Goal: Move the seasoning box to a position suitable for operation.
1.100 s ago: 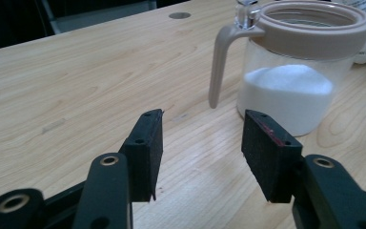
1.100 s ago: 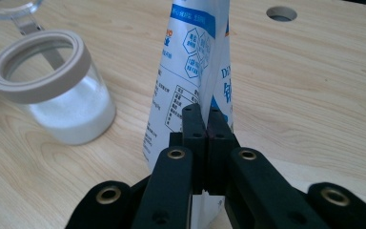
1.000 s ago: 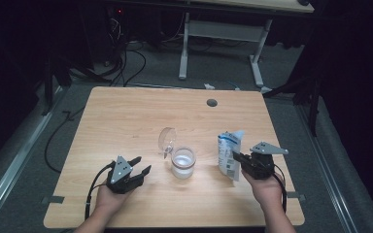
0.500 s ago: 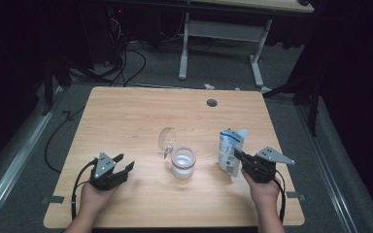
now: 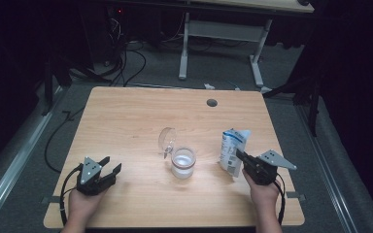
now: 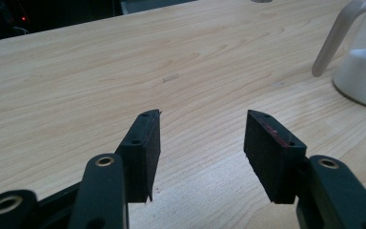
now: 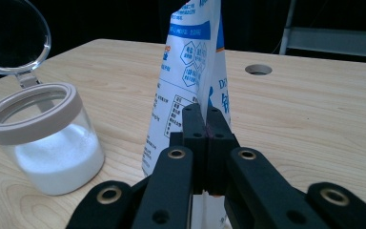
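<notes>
Near table's (image 5: 126,111) front edge, left gripper (image 5: 108,170) agape, empty; right gripper (image 5: 239,156) pinching pouch (image 5: 233,148).

White-blue pouch (image 5: 234,151) upright, pinched at edge, right of open jar (image 5: 182,162), seemingly part-full.

My matt black plastic right gripper (image 7: 205,125) pinches a glossy printed bag (image 7: 190,71), smooth and slightly creased. The jar (image 7: 43,138) beside it is clear shiny plastic with a matt beige rim, and white powder inside. The table (image 5: 126,121) is pale wood-grain laminate, smooth.
</notes>
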Motion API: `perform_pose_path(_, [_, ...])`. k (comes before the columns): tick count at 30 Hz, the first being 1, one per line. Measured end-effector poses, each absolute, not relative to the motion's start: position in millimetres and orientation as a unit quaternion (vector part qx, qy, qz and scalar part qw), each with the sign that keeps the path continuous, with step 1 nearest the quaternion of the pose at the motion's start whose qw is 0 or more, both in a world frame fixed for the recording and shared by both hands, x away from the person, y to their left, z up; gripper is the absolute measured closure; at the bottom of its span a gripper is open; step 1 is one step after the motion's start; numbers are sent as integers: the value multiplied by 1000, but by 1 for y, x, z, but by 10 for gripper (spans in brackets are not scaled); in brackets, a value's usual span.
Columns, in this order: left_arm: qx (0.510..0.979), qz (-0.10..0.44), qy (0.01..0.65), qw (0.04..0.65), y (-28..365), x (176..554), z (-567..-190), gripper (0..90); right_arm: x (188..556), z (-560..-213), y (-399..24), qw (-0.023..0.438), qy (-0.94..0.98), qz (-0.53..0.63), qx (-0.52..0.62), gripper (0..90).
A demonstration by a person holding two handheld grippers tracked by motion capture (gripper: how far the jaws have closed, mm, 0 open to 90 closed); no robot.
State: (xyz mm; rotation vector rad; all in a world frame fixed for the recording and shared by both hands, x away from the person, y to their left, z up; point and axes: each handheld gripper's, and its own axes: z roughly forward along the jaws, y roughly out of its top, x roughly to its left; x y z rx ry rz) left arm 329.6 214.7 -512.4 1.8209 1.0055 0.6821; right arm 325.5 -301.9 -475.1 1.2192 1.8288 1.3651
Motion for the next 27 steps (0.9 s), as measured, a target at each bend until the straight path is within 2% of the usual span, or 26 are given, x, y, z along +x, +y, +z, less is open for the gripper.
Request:
perform_pose_path(13, [731,284,422,455,232,316,-514,470,341,-478,-304,284,669,507,464,898])
perform_pose_path(27, [735,284,410,459,225,314,-512,471,343,-484,-308,298,666,502,465,897])
